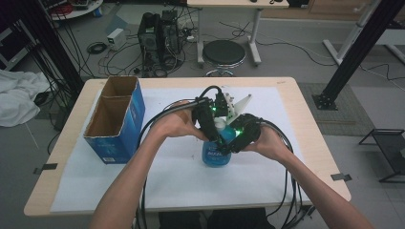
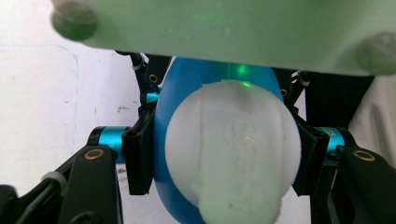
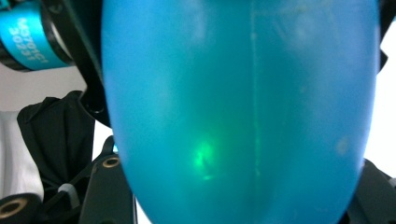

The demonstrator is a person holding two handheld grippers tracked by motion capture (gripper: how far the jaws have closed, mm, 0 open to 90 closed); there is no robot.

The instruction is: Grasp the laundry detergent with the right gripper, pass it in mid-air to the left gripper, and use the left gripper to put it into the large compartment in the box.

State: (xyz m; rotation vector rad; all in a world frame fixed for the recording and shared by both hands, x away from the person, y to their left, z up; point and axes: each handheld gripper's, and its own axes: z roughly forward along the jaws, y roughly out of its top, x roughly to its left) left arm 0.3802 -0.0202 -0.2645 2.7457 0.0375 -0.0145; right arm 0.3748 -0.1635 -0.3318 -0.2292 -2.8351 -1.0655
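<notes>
The blue bottle (image 1: 216, 155) stands upright on the worktop (image 1: 286, 95), right of the box (image 1: 116, 119), its long axis vertical. The left gripper (image 1: 210, 125) comes from above, jaws clamped across the bottle just below its white cap (image 2: 232, 149). The right gripper (image 1: 237, 138) meets its body from the side; whether those jaws press on it, I cannot tell.
</notes>
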